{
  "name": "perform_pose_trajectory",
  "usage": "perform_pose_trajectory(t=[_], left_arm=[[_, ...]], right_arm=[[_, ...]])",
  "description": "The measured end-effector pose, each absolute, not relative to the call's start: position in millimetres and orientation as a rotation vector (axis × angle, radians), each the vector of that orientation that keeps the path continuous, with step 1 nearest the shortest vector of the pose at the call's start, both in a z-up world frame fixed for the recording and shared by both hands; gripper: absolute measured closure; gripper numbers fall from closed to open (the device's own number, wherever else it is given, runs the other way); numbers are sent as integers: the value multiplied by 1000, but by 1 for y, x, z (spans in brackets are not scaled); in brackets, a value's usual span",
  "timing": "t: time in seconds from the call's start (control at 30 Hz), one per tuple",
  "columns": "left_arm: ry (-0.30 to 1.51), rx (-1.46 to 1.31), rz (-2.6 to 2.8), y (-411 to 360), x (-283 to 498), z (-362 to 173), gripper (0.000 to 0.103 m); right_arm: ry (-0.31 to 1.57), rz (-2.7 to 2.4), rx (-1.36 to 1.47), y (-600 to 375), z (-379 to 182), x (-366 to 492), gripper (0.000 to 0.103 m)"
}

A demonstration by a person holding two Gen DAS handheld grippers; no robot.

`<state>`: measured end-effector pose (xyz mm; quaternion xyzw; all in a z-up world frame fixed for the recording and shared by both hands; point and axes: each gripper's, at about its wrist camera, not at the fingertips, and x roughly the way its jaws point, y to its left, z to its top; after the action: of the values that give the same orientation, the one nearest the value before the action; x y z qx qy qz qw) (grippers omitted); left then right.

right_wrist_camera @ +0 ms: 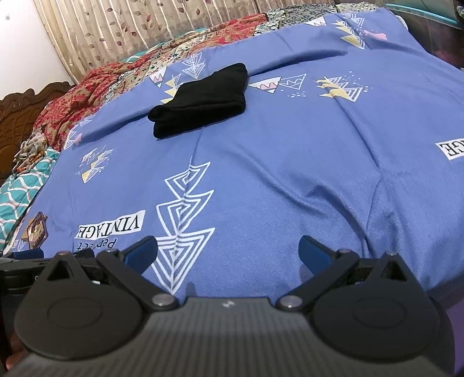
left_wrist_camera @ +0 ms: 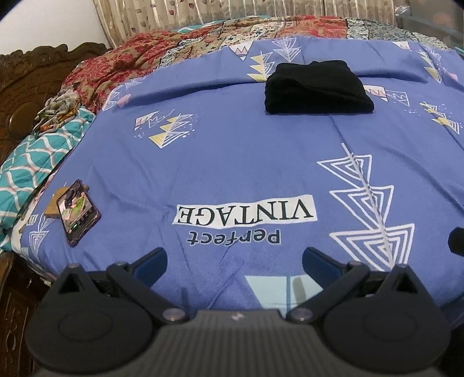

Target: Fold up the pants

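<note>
In the left wrist view we see a phone (left_wrist_camera: pixel 77 212) at lower left, lying on the sheet (left_wrist_camera: pixel 232 162) with a small wooden piece (left_wrist_camera: pixel 56 201) under its far edge; in the right wrist view only a dark corner of it shows at the far left edge. The right view gives us a second "VINTAGE" label (right_wrist_camera: pixel 452 149) at its right edge, which the left view lacks. At the left view's right edge a dark shape sits that we cannot identify.

The bed carries a blue sheet printed with white triangle stacks and the words "Perfect VINTAGE". A red patterned quilt (left_wrist_camera: pixel 121 63) and a teal cover (left_wrist_camera: pixel 32 165) lie along the left, a carved wooden headboard (left_wrist_camera: pixel 26 84) stands at far left, and a leaf-print curtain (left_wrist_camera: pixel 203 11) hangs behind.

The pants (left_wrist_camera: pixel 317 87) are black, folded into a compact block, lying on the sheet in the upper middle of both views (right_wrist_camera: pixel 200 101).

Our left tool (left_wrist_camera: pixel 234 258) is spread wide and holds nothing; our right tool (right_wrist_camera: pixel 229 249) likewise, both low in frame, well apart from the pants.
</note>
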<state>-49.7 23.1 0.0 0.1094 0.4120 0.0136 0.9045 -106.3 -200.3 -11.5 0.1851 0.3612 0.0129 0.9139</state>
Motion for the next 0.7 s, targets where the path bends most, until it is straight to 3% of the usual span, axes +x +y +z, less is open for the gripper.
perform_pose_trajectory(t=[0.7], left_arm=[[931,218,16,24,-47,-13,0]], right_arm=[[756,23,387,-202,-13,-105,0]])
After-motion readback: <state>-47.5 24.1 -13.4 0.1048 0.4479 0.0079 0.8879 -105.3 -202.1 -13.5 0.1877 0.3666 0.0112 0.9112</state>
